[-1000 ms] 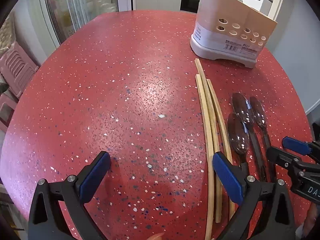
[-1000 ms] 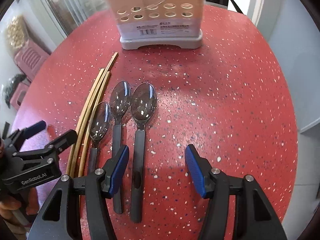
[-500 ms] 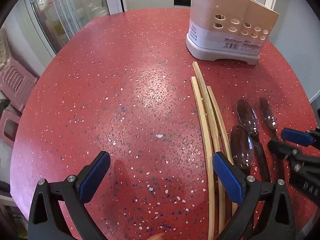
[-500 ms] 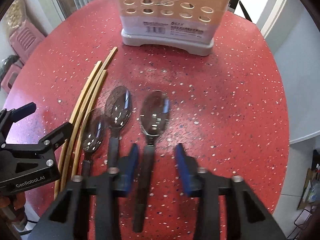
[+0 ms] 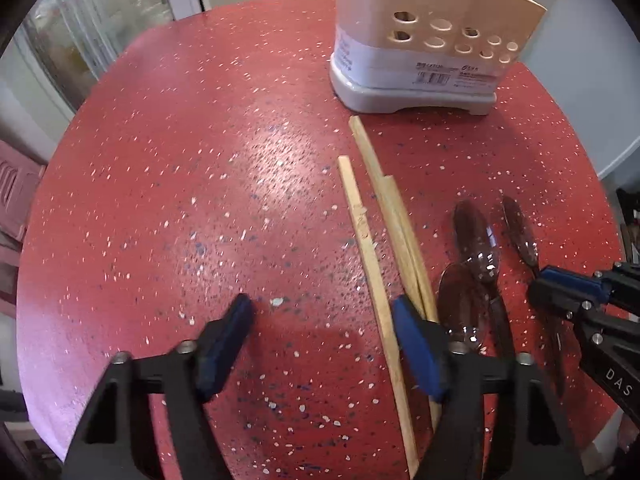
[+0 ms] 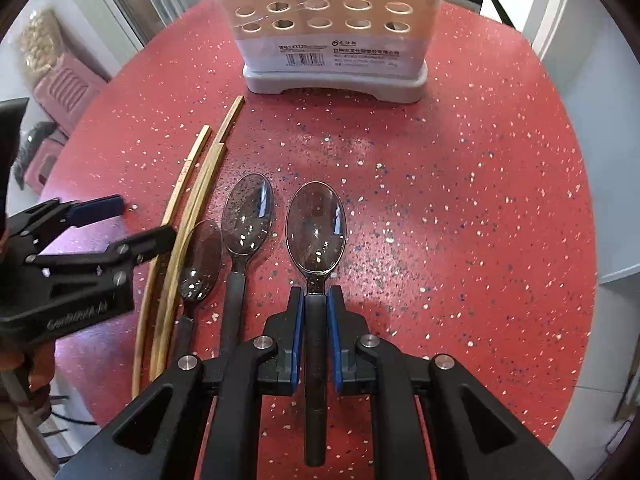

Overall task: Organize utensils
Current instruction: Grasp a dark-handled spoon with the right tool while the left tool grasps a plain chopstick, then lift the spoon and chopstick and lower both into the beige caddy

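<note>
Through the left wrist camera, the left gripper [image 5: 322,342] points steeply down at the red speckled counter [image 5: 168,184]. Its fingers are closing, yet there is still a wide gap, with one pale wooden chopstick [image 5: 370,258] lying between the blue pads and untouched; I judge that stick is the one being lined up. Two more chopsticks [image 5: 396,224] lie pressed together just to its right. The beige utensil holder [image 5: 432,36], perforated with round holes on a grey base, stands at one o'clock.

Through the right wrist camera, the right gripper [image 6: 316,320] has its fingers clamped on the matte black handle of the largest spoon [image 6: 316,228], just behind the neck, which should keep the shiny oval bowl steady when it is lifted. That spoon lies flat at the centre, bowl towards the holder at twelve o'clock. Two smaller spoons [image 6: 246,216] lie parallel at ten o'clock, beside the slim, slightly bowed chopsticks.
</note>
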Action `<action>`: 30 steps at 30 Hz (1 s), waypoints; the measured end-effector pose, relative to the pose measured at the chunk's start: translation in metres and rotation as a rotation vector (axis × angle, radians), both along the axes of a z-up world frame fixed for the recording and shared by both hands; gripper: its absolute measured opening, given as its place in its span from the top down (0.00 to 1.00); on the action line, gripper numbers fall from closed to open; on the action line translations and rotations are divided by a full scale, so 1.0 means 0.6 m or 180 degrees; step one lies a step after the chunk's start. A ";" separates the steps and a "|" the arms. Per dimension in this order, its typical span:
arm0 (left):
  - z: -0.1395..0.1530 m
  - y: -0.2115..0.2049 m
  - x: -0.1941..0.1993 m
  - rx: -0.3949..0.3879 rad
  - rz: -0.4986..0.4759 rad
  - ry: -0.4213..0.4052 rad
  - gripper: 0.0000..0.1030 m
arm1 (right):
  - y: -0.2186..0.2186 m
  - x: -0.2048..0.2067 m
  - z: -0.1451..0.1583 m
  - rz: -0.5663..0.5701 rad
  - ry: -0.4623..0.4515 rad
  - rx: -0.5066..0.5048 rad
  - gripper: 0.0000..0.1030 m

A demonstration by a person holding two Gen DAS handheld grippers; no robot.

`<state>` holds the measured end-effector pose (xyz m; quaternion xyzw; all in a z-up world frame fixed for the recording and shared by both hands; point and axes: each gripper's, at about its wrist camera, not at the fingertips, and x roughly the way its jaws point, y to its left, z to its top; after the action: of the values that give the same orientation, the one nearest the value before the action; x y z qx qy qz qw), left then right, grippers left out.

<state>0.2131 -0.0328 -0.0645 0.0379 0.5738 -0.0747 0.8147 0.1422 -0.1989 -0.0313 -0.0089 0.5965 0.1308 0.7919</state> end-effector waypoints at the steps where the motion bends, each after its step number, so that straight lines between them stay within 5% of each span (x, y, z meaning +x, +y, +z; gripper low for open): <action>1: 0.002 -0.003 0.005 -0.0004 -0.0022 0.0034 0.14 | -0.003 -0.001 0.002 0.0000 -0.0009 0.0021 0.88; 8: 0.008 -0.034 0.039 0.0046 -0.0184 0.0236 0.18 | -0.030 -0.013 0.020 -0.0008 -0.0089 0.0203 0.88; 10: 0.008 -0.037 0.035 0.0050 -0.0250 0.0239 0.28 | -0.037 -0.018 0.026 -0.0012 -0.0109 0.0249 0.88; 12: 0.006 -0.046 0.030 0.0019 -0.0347 0.0218 0.64 | -0.048 -0.026 0.032 -0.0013 -0.0124 0.0289 0.88; 21: 0.026 -0.022 -0.010 -0.0236 -0.0108 -0.0166 0.67 | -0.114 -0.049 0.059 -0.0062 -0.0245 0.0536 0.88; 30: 0.142 0.005 -0.065 -0.0719 0.0080 -0.0879 0.67 | -0.146 -0.073 0.123 -0.0047 -0.0622 0.0799 0.88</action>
<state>0.1740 -0.0300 0.0206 -0.0512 0.4448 -0.1227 0.8857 0.0982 -0.2867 0.0426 0.0818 0.4956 0.1971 0.8419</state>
